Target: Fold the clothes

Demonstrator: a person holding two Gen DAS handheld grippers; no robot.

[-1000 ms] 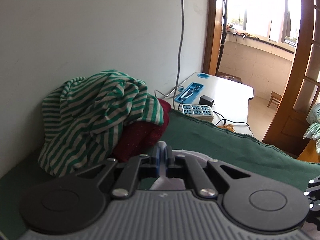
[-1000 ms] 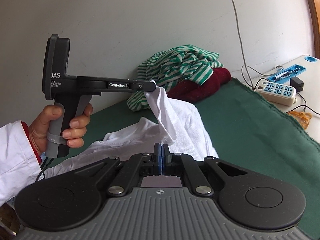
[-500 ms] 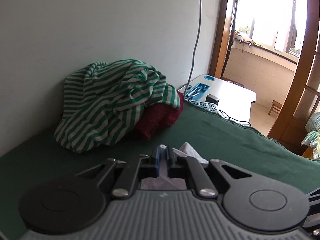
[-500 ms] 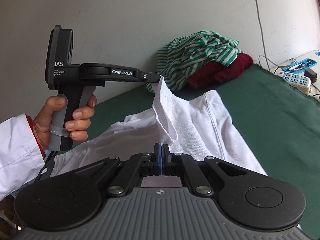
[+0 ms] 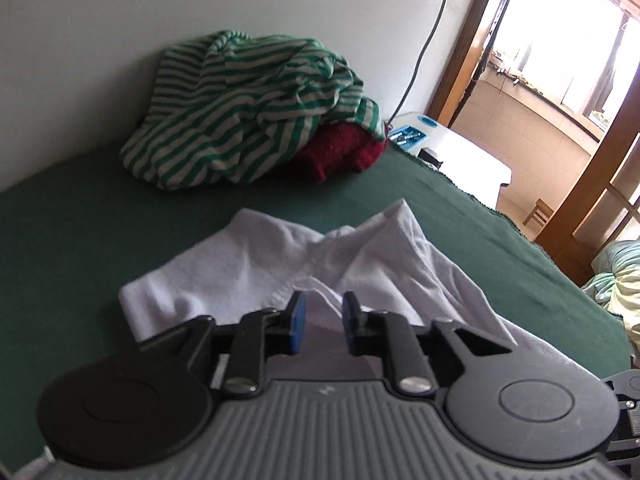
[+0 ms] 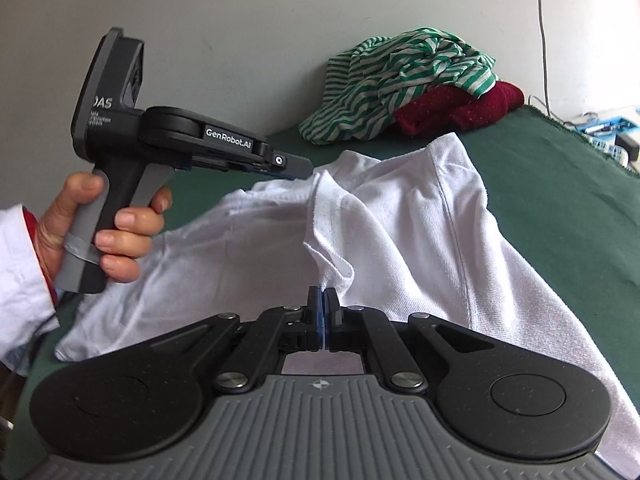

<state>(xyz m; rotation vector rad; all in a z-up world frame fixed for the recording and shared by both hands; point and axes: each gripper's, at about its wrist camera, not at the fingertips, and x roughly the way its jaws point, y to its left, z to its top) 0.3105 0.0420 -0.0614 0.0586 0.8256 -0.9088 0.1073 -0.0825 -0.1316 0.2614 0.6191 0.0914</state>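
Green cloth (image 5: 80,216): spread flat over the whole work surface, its frayed edge running along the far right side.
Wall (image 5: 200,0): plain white, directly behind the surface.
Cable (image 5: 424,48): grey, hanging down the wall just right of the striped garment (image 5: 248,108).
White desk (image 5: 468,156): beyond the cloth's far corner, with a blue tray (image 5: 406,134) on it.
Doorway (image 5: 464,52): brown wooden frame, opening onto a bright tiled room with a window (image 5: 580,40).
Stool (image 5: 538,212): small, wooden, on the floor past the desk.
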